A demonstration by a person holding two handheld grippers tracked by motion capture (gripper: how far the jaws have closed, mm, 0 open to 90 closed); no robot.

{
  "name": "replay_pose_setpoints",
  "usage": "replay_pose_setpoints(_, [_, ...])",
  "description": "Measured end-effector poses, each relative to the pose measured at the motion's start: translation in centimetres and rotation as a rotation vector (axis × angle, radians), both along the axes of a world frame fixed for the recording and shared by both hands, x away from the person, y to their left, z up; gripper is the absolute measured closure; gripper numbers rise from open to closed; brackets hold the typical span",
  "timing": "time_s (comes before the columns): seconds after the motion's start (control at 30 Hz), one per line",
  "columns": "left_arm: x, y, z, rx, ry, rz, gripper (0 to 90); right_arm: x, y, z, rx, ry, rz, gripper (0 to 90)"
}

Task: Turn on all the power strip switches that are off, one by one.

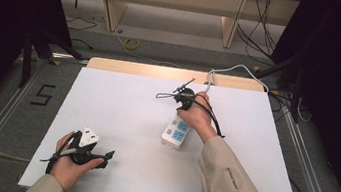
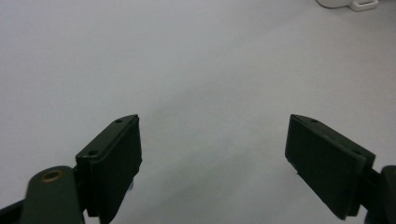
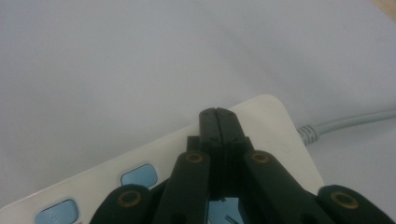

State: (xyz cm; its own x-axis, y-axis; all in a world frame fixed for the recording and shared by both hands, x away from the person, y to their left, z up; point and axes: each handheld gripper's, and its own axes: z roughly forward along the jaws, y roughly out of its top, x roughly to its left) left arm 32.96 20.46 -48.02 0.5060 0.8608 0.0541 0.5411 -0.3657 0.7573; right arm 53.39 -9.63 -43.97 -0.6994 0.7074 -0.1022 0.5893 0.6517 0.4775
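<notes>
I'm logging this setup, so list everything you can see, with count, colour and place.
power strip: one, white with blue sockets, right of the table's middle, under the right hand
cord: one, white-grey, runs from the strip's far end off the table's far edge
table: one, white top with a wooden far edge
floor cable: one coil, yellow, on the floor beyond the table
floor mark: one, black "5", left of the table
left tongs: black, open, low over bare table near the front left corner
right tongs: black, shut, tips over the strip's far end
sleeves: two, beige, at the near edge
</notes>
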Motion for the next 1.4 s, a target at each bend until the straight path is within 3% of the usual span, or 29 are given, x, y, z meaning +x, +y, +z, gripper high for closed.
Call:
replay_pose_setpoints(0.7, [-0.01, -0.07, 0.0, -0.001, 0.004, -0.005, 18.3, -0.2, 0.34, -0.22, -0.011, -0.015, -0.028, 90.0])
replay_pose_setpoints(1.2, [0.0, 0.01, -0.02, 0.004, 0.007, -0.003, 18.3, -0.39, 0.08, -0.12, 0.015, -0.02, -0.028, 90.0])
replay_pose_setpoints(1.3, [0.02, 0.04, -0.06, 0.003, 0.007, -0.001, 18.3, -0.57, 0.01, 0.06, 0.05, -0.027, -0.035, 90.0])
replay_pose_setpoints(1.4, [0.01, 0.03, -0.03, 0.006, 0.009, -0.003, 18.3, -0.79, 0.06, 0.38, 0.049, -0.034, -0.025, 90.0])
